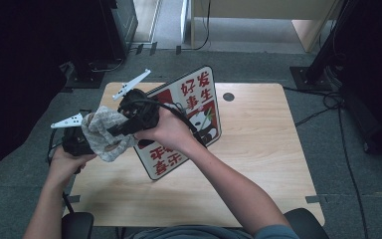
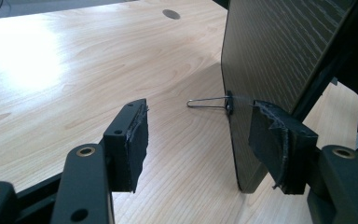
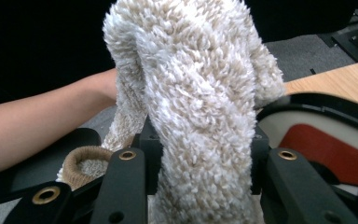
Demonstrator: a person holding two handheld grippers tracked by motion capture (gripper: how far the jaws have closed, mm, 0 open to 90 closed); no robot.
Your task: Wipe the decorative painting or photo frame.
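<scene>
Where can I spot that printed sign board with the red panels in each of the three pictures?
High view: the sign board stands tilted at the table's middle, behind the right gripper.
Left gripper view: its dark back rises at right, a wire clip on its edge.
Right gripper view: its red and white face lies at lower right, behind the fuzzy sock.
Shared landmark: the wooden table.

I work at a light wooden table [image 1: 258,149] on grey carpet [image 1: 258,62]; cables [image 1: 345,149] trail right, darkness left.
</scene>
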